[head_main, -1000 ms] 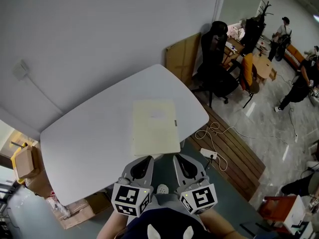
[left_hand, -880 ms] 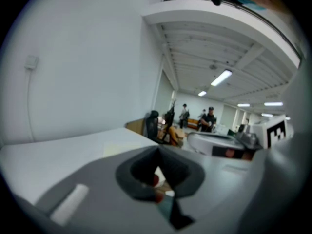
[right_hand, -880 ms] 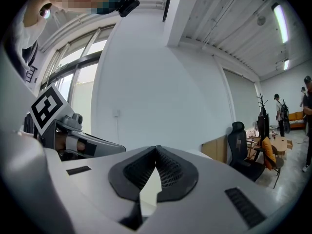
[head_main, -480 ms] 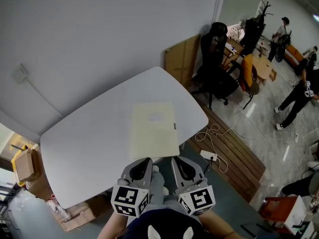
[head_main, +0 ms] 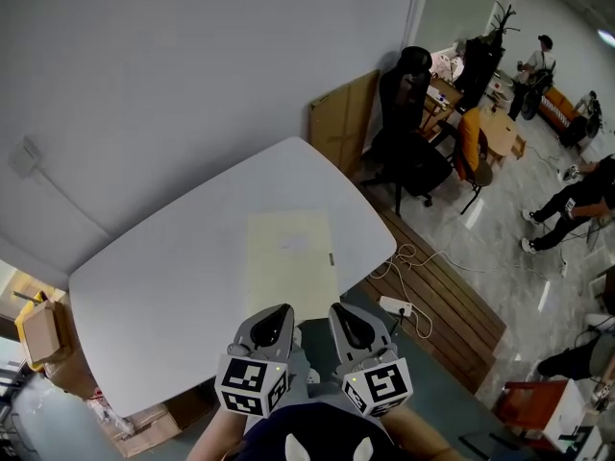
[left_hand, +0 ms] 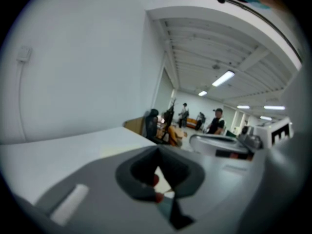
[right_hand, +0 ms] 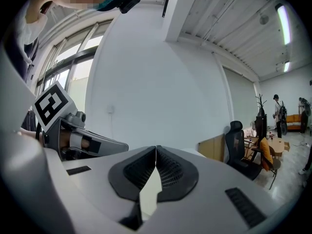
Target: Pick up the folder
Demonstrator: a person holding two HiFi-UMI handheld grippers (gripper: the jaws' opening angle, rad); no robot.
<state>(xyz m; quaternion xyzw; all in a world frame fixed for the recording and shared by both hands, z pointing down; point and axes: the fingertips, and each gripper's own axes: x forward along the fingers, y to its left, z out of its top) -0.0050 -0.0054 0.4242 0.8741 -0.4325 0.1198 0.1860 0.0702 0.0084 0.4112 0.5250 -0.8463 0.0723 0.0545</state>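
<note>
A pale cream folder point(head_main: 290, 262) lies flat on the white table point(head_main: 173, 267), its near edge close to the table's front edge. Both grippers hover just off that edge, side by side. My left gripper point(head_main: 279, 313) is shut and empty, its tips short of the folder's near left corner. My right gripper point(head_main: 338, 312) is shut and empty too, near the folder's near right corner. In the left gripper view the jaws point(left_hand: 157, 152) meet over the table; the folder point(left_hand: 117, 149) shows faintly beyond. In the right gripper view the closed jaws point(right_hand: 156, 149) point at the wall.
A black office chair point(head_main: 413, 133) and a leaning brown board point(head_main: 341, 123) stand right of the table. A power strip with cable point(head_main: 396, 305) lies on the wooden floor panel. Cardboard boxes point(head_main: 38, 329) sit at the left. People point(head_main: 567, 205) move at the far right.
Both grippers have moved forward toward the table's front edge and the folder. The head view has shifted, so table and folder sit lower and further left. Jaws stay shut.
</note>
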